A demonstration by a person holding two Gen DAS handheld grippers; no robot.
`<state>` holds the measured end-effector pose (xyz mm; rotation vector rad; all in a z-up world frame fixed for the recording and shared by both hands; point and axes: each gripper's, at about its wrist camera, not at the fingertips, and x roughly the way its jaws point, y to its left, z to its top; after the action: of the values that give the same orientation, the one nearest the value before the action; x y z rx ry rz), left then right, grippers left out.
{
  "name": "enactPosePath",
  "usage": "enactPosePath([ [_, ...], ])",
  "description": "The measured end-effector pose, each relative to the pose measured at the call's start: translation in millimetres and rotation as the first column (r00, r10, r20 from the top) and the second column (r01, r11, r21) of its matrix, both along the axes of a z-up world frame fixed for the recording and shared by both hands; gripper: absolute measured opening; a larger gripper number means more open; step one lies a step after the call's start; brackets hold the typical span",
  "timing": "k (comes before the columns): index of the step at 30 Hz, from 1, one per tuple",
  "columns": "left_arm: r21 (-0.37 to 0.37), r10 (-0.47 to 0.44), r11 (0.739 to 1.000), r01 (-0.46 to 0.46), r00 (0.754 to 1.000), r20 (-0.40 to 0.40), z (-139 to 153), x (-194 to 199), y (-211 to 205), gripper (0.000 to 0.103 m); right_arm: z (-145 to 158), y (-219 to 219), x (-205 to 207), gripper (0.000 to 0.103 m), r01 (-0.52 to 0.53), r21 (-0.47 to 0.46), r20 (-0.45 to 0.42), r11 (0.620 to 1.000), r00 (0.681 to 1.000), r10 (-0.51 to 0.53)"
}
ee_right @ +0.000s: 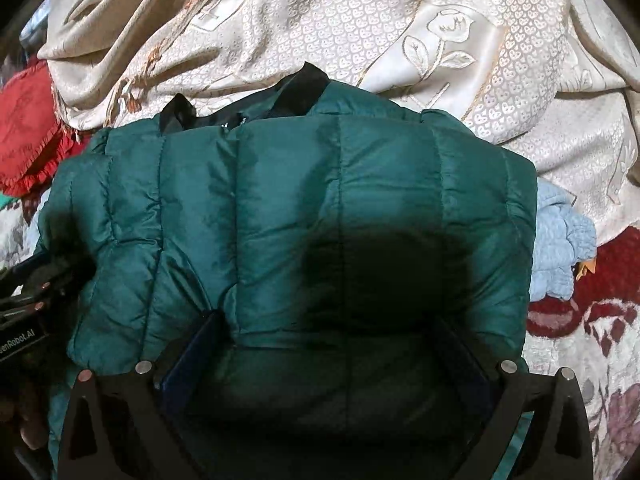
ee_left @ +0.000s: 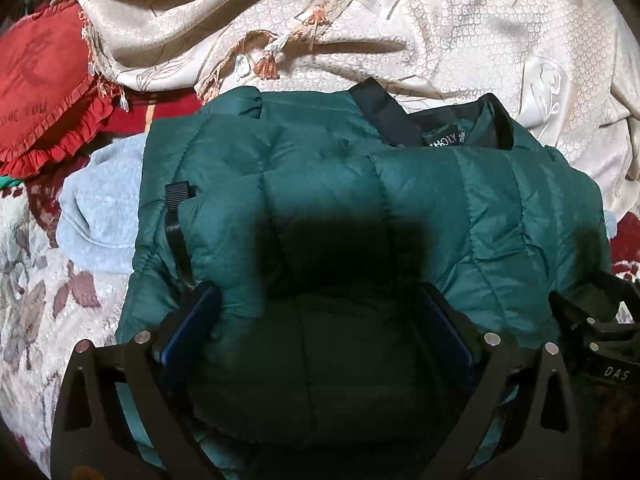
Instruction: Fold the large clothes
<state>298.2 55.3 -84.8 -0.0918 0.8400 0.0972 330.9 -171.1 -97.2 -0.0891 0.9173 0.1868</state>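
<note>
Tools hang spread wide, left tool [ee_left: 316, 328] and right tool [ee_right: 328, 344], gripping nothing above the folded, quilted green puffer jacket [ee_left: 360, 208] on the bed; press evenly to flatten it.

Green jacket [ee_left: 320, 184] fills the middle; cream cloth [ee_left: 440, 40] crowds behind, blue garment [ee_left: 100, 216] alongside.

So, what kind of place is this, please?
Probably a bedroom at home: the green quilted puffer jacket lies on a floral cream-and-maroon bedspread, with a red ruffled cushion and a beige embroidered fringed cloth behind it.
</note>
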Motion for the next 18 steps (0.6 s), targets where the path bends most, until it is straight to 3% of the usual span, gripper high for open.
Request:
enactPosePath([
  [15,-0.001,-0.005,1.000,0.005,1.000,0.005,-1,0,-2,0.102,12,-2,0,0.103,0.000,-0.010,-0.013,1.000,1.000,-0.001],
  [18,-0.019,0.010,1.000,-0.009,1.000,0.023,5,-4,1,0.102,37,-6,-4,0.103,0.019,0.047,0.087,0.999,0.996,-0.024],
])
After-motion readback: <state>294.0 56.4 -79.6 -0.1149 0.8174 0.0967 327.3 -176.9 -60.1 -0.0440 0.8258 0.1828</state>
